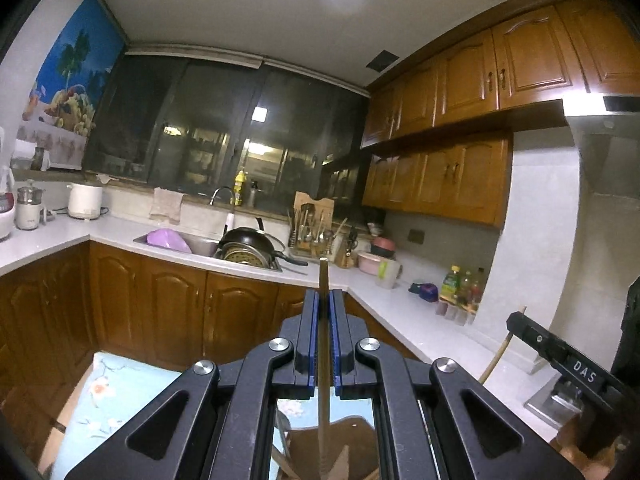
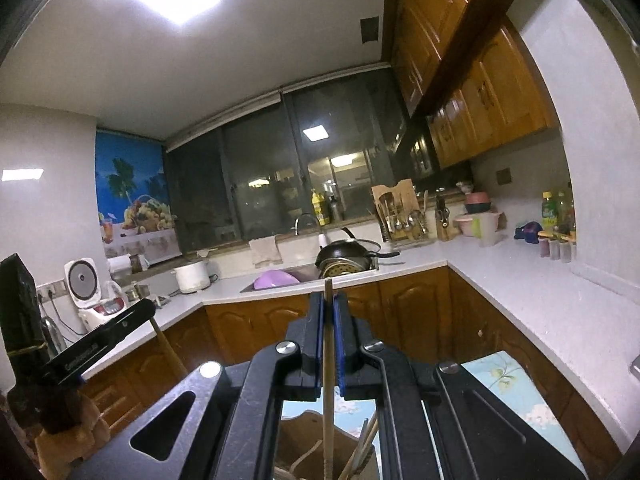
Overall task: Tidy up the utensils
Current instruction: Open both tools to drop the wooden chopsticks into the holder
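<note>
My left gripper [image 1: 324,300] is shut on a brown chopstick [image 1: 323,280] that runs between the blue pads and sticks out past the tips. My right gripper [image 2: 328,300] is shut on a pale wooden chopstick [image 2: 328,292] in the same way. Both are held up in the air, pointing toward the far counter. The right gripper [image 1: 560,356] also shows at the right of the left wrist view, with its chopstick [image 1: 500,350] below it. The left gripper [image 2: 100,336] shows at the left of the right wrist view. Below the right gripper, more chopsticks [image 2: 362,446] stand in a brown container.
A utensil rack [image 1: 312,228] with spoons and a wooden board stands on the white counter [image 1: 400,308] right of the sink [image 1: 208,244], which holds a black wok and a purple bowl. Bottles, cups and bowls line the right counter. A rice cooker [image 2: 86,284] stands at the left.
</note>
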`<state>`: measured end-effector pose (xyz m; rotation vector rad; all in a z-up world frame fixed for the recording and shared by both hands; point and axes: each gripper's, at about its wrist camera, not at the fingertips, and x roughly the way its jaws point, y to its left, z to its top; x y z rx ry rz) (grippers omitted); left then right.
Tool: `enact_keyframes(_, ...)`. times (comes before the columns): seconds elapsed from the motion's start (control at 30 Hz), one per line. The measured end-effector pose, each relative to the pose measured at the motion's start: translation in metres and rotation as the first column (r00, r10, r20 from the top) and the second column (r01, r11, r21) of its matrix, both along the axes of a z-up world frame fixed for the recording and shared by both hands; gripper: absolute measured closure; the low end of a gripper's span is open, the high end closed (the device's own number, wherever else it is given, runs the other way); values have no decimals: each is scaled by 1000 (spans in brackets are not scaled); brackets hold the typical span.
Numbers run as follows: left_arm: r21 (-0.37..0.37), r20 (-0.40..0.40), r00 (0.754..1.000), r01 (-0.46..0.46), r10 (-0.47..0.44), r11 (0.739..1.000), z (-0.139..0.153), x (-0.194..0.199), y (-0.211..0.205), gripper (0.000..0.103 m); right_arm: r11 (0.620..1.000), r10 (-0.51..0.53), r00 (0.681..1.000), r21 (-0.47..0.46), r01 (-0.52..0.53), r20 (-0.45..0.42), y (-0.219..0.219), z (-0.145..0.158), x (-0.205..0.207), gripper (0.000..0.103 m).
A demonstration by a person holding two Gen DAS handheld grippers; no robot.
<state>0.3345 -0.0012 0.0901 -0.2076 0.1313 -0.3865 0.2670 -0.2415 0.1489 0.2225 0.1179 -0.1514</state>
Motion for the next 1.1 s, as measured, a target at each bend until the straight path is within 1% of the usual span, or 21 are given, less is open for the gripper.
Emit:
enact_keyframes(0.1, -2, -23, 1000, -10, 10, 1000, -27, 13, -7, 99, 1000, -14, 1000, -12, 13, -12, 3, -19, 6, 98)
enact_keyframes(0.17, -17, 5, 999, -31, 31, 999, -36, 12, -8, 99, 1000, -18, 999, -19, 17, -26, 4, -30, 8, 98)
enact_keyframes(0.27, -32, 19, 999, -44, 44, 999, -42, 9, -9, 99, 1000, -18, 999, -16, 17, -48, 6, -47, 10, 98)
enact_keyframes(0.37, -40, 20, 998, -53, 54, 998, -47, 9, -12, 99, 1000, -20, 998, 7, 21, -67, 3, -55, 12, 98)
enact_keyframes(0.67, -72, 1, 998, -62, 63, 995, -51, 10, -16, 100, 999, -30, 998, 19, 31, -58, 0, -51, 12, 98)
enact_keyframes(0.83, -52, -30, 998, -51, 50, 997, -67, 9, -24, 100, 999, -38, 998, 24, 39, -56, -4, -52, 13, 98)
enact_keyframes(1.0, -62, -110, 993, -40, 33, 997, -82, 8, -15, 99, 999, -25, 995, 37, 29, -101, -4, -65, 15, 98)
enact_keyframes(1.1, -46, -163, 987, -24, 16, 999, -87, 13, -15, 99, 999, -22, 992, 44, 27, -124, -5, -73, 16, 98)
